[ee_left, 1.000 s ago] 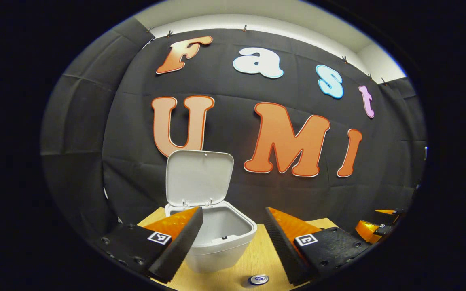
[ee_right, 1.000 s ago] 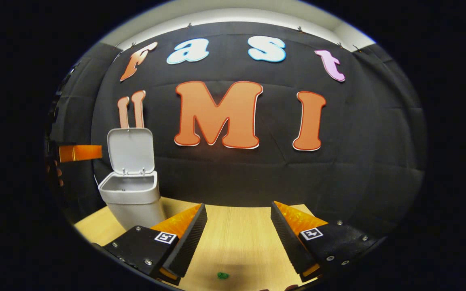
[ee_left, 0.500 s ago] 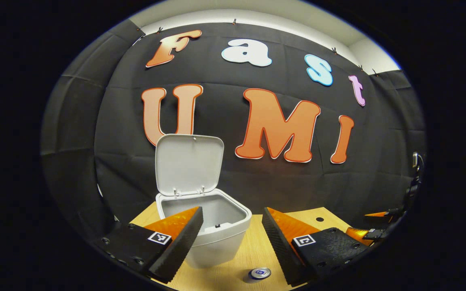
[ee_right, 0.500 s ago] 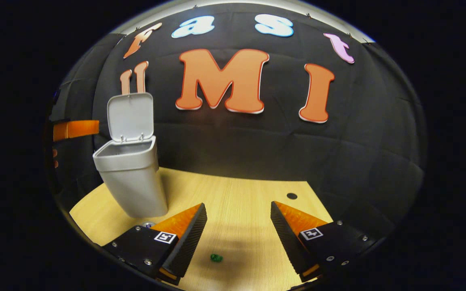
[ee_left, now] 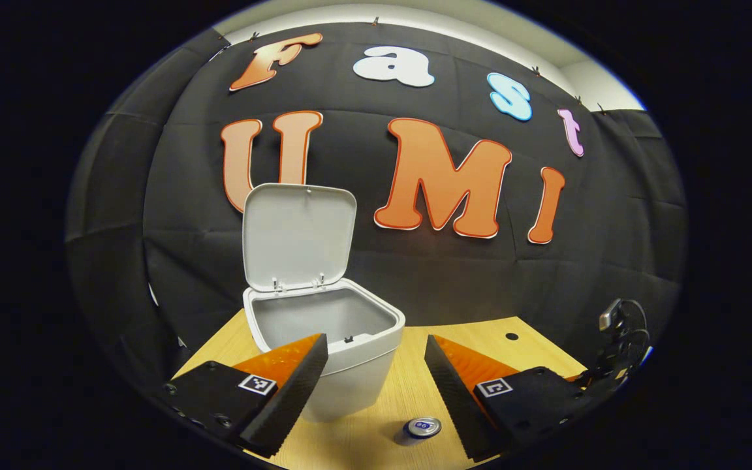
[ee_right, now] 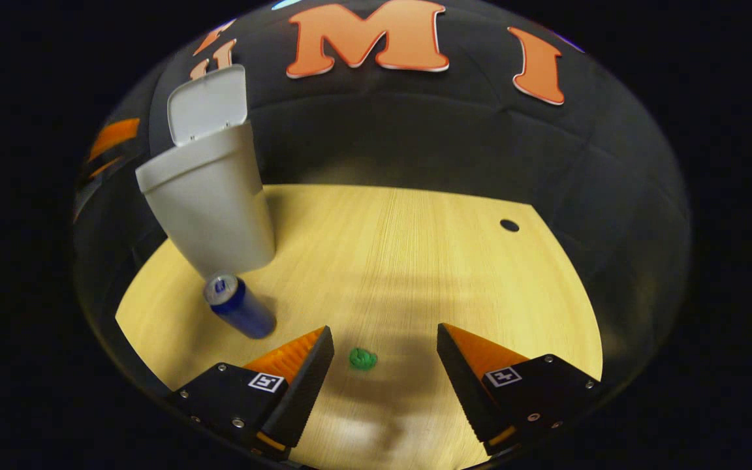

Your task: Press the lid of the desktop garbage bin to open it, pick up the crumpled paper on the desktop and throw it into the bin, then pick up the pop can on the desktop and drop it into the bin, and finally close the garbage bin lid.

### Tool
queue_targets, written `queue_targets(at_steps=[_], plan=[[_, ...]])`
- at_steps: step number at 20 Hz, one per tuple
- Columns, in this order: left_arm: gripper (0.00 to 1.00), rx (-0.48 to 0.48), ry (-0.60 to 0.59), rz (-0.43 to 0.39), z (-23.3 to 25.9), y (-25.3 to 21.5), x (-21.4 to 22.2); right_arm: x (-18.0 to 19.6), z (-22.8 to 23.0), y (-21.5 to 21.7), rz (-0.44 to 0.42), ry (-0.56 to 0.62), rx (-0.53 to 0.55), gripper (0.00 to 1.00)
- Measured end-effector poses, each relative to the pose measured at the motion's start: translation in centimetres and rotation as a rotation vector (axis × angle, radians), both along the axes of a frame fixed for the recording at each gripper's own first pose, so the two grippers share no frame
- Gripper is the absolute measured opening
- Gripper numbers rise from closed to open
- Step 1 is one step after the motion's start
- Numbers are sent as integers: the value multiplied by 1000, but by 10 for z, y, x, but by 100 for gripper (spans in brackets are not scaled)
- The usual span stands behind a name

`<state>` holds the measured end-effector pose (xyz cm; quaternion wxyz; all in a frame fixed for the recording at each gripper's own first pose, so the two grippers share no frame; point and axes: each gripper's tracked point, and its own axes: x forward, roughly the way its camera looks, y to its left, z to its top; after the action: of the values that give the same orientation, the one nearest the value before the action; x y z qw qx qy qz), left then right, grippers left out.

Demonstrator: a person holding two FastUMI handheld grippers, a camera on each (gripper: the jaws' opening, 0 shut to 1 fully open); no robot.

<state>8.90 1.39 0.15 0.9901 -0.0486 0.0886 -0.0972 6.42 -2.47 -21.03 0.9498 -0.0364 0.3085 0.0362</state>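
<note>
Both pairs of jaws are spread wide and nothing is held between them. In the left gripper view, the left gripper (ee_left: 376,385) is raised near the bin (ee_left: 356,378), whose lid (ee_left: 299,236) is stood upright at the far rim, so that the hollow inside is seen. The can (ee_left: 422,427) is seen upright on the surface (ee_left: 408,385), just right of the bin's base and between the jaws. At the far right edge, part of the other gripper is glimpsed.

In the right gripper view, the right gripper (ee_right: 386,369) is tilted down over the surface (ee_right: 415,261). The paper (ee_right: 363,358), a small green ball, is lain on the wood between the jaws, nearer the left one and touched by neither. The can (ee_right: 239,307) is placed at the near side of the bin (ee_right: 209,196), to the left of the paper, well apart from it. A dark round hole (ee_right: 509,225) is seen at the far right of the wood.
</note>
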Motion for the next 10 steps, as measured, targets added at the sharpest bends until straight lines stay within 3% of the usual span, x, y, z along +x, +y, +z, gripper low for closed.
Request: queue_targets(at_steps=[5,10], plan=[[95,35,45,23,-19,20,1,1,-55,17,30,154,-13,97],[95,43,90,42,-37,38,5,11,-73,13,17,232,-2,96]])
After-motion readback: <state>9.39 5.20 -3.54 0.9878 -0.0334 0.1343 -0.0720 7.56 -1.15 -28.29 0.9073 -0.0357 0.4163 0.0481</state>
